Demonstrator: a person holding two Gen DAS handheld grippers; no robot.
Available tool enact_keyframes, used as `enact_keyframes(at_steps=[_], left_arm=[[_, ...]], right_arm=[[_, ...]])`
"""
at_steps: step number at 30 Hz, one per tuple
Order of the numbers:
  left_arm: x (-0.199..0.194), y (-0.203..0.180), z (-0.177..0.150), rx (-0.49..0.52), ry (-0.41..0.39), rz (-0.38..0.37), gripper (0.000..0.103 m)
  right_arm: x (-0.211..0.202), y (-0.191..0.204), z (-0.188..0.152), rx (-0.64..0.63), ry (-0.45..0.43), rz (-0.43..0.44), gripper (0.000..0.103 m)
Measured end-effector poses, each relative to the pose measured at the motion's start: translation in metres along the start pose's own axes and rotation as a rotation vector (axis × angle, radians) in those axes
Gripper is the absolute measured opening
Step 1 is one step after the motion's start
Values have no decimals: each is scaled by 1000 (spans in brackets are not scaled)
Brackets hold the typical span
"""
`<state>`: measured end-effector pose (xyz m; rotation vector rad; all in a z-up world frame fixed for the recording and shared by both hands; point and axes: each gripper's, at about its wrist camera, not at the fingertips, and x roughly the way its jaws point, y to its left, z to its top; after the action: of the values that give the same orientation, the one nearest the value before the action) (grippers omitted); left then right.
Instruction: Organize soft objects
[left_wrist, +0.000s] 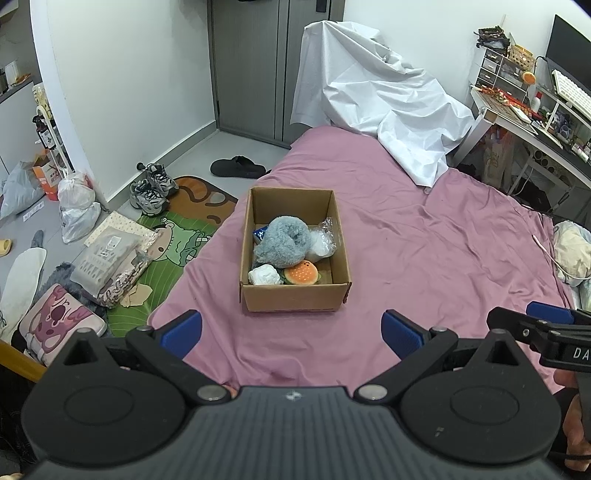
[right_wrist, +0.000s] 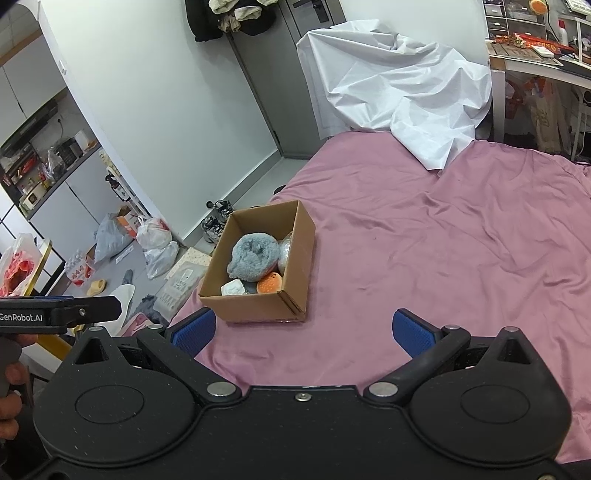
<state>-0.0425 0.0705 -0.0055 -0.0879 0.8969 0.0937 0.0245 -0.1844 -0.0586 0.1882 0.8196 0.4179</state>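
Note:
An open cardboard box (left_wrist: 291, 299) stands on the pink bed sheet (left_wrist: 424, 251). Inside lie a fluffy grey plush (left_wrist: 282, 242), an orange burger plush (left_wrist: 301, 273), a small white soft lump (left_wrist: 263, 275), a clear plastic bag with something white (left_wrist: 323, 240) and a blue item (left_wrist: 259, 232) mostly hidden. The box also shows in the right wrist view (right_wrist: 255, 304), with the grey plush (right_wrist: 253, 254) and burger plush (right_wrist: 269, 283). My left gripper (left_wrist: 291, 328) is open and empty, just short of the box. My right gripper (right_wrist: 303, 330) is open and empty, right of the box.
A white sheet (left_wrist: 384, 99) drapes over something at the bed's far end. A cluttered desk (left_wrist: 532, 110) stands far right. Left of the bed, the floor holds sneakers (left_wrist: 153, 188), a black slipper (left_wrist: 238, 168), a green mat (left_wrist: 173, 236), bags and packages (left_wrist: 107, 266). A pillow (left_wrist: 572, 251) lies right.

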Motion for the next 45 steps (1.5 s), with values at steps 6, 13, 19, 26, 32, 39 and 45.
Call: enact_keyframes(at_steps=[6, 13, 19, 26, 32, 39, 45], left_arm=[[-1, -3, 0, 9, -3, -6, 102], [0, -3, -1, 8, 0, -1, 102], [-1, -2, -1, 11, -1, -3, 102], [0, -2, -1, 12, -1, 0, 102], [0, -2, 0, 11, 5, 0, 102], [0, -2, -1, 16, 4, -1, 102], [-2, -4, 0, 23, -7, -6, 102]], right_arm=[[0, 0, 0, 6, -1, -6, 103], [0, 0, 0, 6, 1, -12, 103], [0, -1, 1, 5, -6, -15, 103], [2, -1, 0, 11, -7, -21, 103], [3, -1, 1, 9, -6, -21, 103], [3, -2, 0, 12, -9, -23, 103], [3, -3, 0, 12, -9, -25, 103]])
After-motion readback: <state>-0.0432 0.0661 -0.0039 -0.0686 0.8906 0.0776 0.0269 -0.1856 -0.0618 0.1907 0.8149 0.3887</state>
